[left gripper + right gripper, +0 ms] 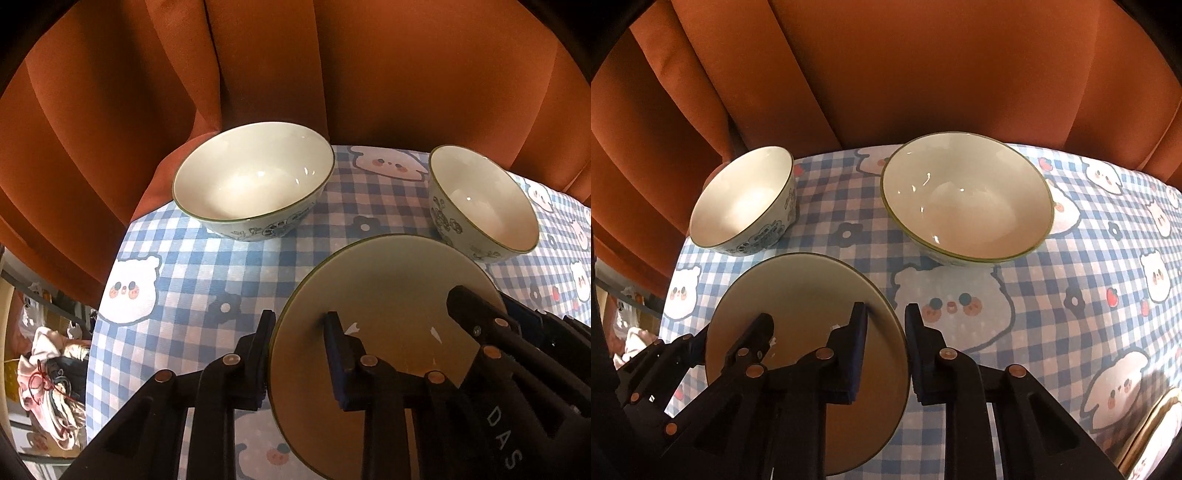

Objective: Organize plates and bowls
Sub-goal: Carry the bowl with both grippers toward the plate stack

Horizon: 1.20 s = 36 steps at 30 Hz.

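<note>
A round cream plate [388, 288] with a dark rim lies on the blue checked tablecloth [207, 273], and both grippers hold it at opposite edges. My left gripper [299, 328] is shut on the plate's left rim. My right gripper [886, 321] is shut on the right rim of the plate [798, 288]. Each gripper also shows in the other's view, across the plate. Beyond the plate, the left wrist view shows a large white bowl [255, 181] and a smaller bowl [484, 206]. The right wrist view shows a small bowl [746, 206] and a large bowl [967, 206].
Orange curtains [295, 66] hang close behind the table. The table's left edge [99, 295] drops to a cluttered floor with cloth and bags [48, 387]. A gold-rimmed object [1160, 424] sits at the near right corner.
</note>
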### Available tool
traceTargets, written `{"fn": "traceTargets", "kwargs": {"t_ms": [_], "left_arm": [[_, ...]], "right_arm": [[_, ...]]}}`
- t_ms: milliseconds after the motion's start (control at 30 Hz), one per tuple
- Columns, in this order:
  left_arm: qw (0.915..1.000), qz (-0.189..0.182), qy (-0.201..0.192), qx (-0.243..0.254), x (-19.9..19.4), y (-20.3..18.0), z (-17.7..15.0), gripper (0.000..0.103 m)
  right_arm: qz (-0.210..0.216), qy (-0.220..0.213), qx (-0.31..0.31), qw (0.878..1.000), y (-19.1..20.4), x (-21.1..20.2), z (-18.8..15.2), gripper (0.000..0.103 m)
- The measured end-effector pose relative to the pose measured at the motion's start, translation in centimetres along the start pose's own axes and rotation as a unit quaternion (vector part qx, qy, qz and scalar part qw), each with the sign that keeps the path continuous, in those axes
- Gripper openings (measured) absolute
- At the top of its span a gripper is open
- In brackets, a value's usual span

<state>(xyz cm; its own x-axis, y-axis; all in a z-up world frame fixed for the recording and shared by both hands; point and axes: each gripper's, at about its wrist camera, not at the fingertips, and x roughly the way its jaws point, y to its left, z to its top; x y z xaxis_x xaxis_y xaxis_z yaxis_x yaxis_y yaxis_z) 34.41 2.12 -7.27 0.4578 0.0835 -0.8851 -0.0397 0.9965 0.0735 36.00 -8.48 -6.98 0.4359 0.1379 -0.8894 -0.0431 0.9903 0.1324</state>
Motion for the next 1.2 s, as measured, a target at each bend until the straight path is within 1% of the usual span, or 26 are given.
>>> {"fn": "traceTargets", "kwargs": {"t_ms": [300,500,767,900,1067,1200], "left_arm": [[0.9998,-0.006,-0.019,0.007,-3.5,-0.8,-1.5,0.025],[0.9993,-0.014,-0.031,0.013,-6.3,-1.6,-3.2,0.025],[0.9985,-0.024,-0.043,0.024,-10.0,-3.6,-6.7,0.025],[0.9981,-0.026,-0.046,0.034,-11.3,-4.9,-8.5,0.026],[0.9981,-0.032,-0.038,0.037,-12.1,-7.0,-10.9,0.026],[0.9987,-0.031,-0.023,0.033,-12.0,-8.7,-12.9,0.026]], "right_arm": [[-0.004,-0.015,0.007,1.000,-0.4,-3.0,-1.2,0.024],[-0.011,-0.027,0.013,1.000,-1.1,-6.1,-3.0,0.024],[-0.019,-0.046,0.023,0.998,-2.7,-10.4,-6.9,0.024],[-0.020,-0.046,0.031,0.998,-4.0,-12.1,-8.8,0.024],[-0.026,-0.044,0.039,0.998,-5.9,-13.5,-11.4,0.024],[-0.029,-0.032,0.040,0.998,-7.8,-13.9,-13.4,0.024]]}}
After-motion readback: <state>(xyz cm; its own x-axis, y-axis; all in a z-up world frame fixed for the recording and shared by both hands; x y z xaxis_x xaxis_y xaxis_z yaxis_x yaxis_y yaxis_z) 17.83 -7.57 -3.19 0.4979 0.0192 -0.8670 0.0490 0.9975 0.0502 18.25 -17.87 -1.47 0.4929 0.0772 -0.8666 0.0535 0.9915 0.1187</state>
